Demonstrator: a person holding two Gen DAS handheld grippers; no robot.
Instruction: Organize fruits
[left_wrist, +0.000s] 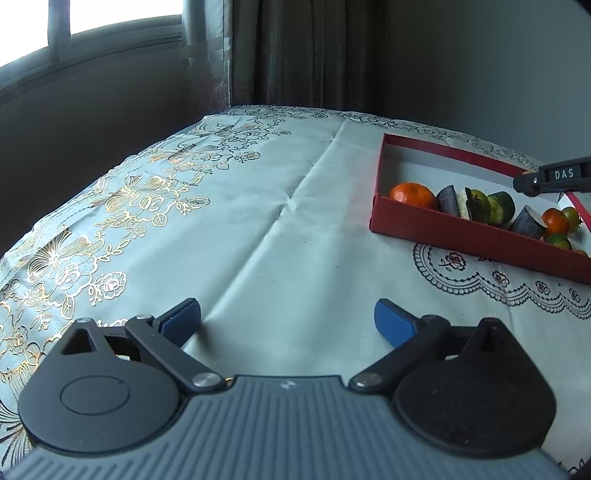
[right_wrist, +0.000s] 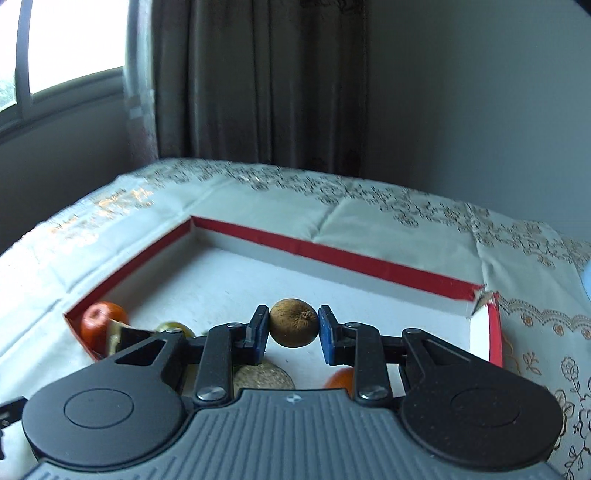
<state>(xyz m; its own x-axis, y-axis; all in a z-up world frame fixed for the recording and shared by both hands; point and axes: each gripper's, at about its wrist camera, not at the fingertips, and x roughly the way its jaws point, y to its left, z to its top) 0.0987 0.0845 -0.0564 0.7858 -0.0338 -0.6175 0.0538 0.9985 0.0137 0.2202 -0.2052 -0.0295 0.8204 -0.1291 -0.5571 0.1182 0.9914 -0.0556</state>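
A shallow red box (left_wrist: 443, 225) with a white floor lies on the table at the right of the left wrist view. Along its near wall sit an orange mandarin (left_wrist: 412, 195), dark cut pieces (left_wrist: 448, 199), green fruits (left_wrist: 500, 207) and small orange ones (left_wrist: 556, 220). My left gripper (left_wrist: 287, 320) is open and empty, low over bare cloth left of the box. My right gripper (right_wrist: 293, 329) is shut on a small brown round fruit (right_wrist: 293, 322), held above the box floor (right_wrist: 369, 295). Part of it shows over the box in the left wrist view (left_wrist: 554, 177).
A pale tablecloth (left_wrist: 258, 221) with gold flower print covers the table. Dark curtains (right_wrist: 258, 81) and a window (right_wrist: 74, 40) stand behind the far edge. In the right wrist view a mandarin (right_wrist: 99, 325), a tan round piece (right_wrist: 264, 374) and an orange fruit (right_wrist: 341, 378) lie under the gripper.
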